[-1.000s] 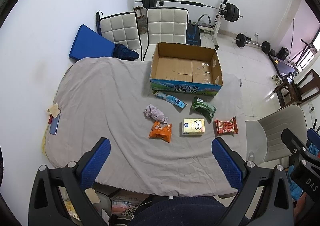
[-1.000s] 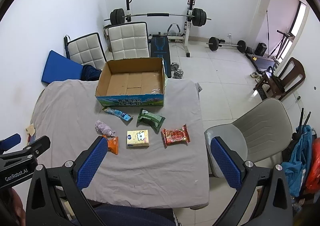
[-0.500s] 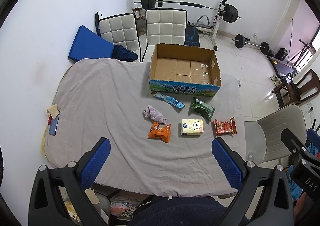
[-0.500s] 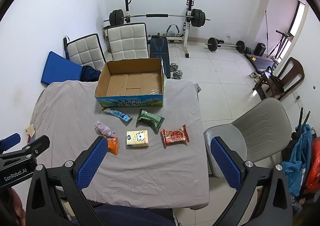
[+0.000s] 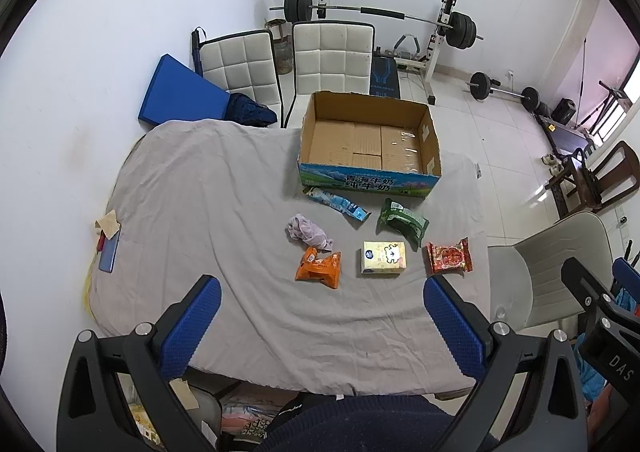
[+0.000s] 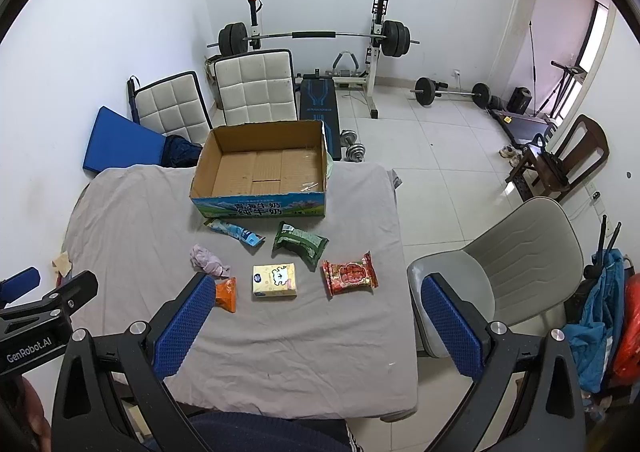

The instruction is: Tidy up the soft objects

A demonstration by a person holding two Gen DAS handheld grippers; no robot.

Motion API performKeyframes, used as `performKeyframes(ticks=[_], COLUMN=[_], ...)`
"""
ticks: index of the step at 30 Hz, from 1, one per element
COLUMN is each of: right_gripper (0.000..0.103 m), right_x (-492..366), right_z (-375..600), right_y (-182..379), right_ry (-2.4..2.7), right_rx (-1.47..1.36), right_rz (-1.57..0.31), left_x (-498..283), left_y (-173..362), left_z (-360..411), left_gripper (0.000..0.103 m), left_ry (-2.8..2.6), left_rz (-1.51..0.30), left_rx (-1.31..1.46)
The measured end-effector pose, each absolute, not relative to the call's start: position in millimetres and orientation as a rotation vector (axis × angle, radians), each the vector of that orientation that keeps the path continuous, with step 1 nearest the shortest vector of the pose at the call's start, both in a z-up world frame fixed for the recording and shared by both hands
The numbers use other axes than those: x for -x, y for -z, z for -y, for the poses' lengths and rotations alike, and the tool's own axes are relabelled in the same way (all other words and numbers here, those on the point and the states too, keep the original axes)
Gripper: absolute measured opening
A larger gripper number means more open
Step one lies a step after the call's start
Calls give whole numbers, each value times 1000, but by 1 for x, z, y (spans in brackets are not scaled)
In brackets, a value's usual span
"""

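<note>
1. Lying loose on the grey-covered table [image 5: 192,188]: six soft items, all in front of the open cardboard box [image 5: 368,140], which sits at the far edge, nothing inside it.
2. Nearest the box: a blue-white pouch [image 5: 338,203] just beside its front wall, a green packet [image 5: 402,221] to its right.
3. Middle: crumpled lilac cloth [image 5: 308,232], touching or nearly touching the orange snack bag [image 5: 319,267] below it.
4. Front row: orange bag, yellow tissue pack [image 5: 383,257], red packet [image 5: 449,256], set apart from each other.
5. Left gripper [image 5: 320,328]: fingers spread wide, nothing between them, raised over the near table edge.
6. Right gripper [image 6: 316,326]: likewise spread and unloaded; its left finger hides part of the orange bag.
7. Beyond the table: two white chairs [image 6: 256,90], a barbell rack [image 6: 316,38], a grey chair [image 6: 516,272] at right.
</note>
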State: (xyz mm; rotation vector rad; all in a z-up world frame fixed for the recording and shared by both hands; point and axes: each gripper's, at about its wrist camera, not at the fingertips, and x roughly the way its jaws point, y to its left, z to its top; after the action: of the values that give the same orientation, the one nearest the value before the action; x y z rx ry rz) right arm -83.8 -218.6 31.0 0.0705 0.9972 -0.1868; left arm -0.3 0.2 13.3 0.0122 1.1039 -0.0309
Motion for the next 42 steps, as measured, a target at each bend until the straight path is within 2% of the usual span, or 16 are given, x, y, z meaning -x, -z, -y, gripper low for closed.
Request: performKeyframes(ticks=[34, 42], right_gripper=[103, 103], right_x=[80, 66], right_z=[228, 238], right_y=[-23, 1], right_ry=[175, 177], right_rx=[-73, -78], right_rz=[-997, -1040], left_x=[1, -18], left_y=[-13, 11], left_z=[4, 2], left_gripper=[103, 103], left_ry=[29, 20], left_rz=[-1106, -1133], left_rx=[-10, 39])
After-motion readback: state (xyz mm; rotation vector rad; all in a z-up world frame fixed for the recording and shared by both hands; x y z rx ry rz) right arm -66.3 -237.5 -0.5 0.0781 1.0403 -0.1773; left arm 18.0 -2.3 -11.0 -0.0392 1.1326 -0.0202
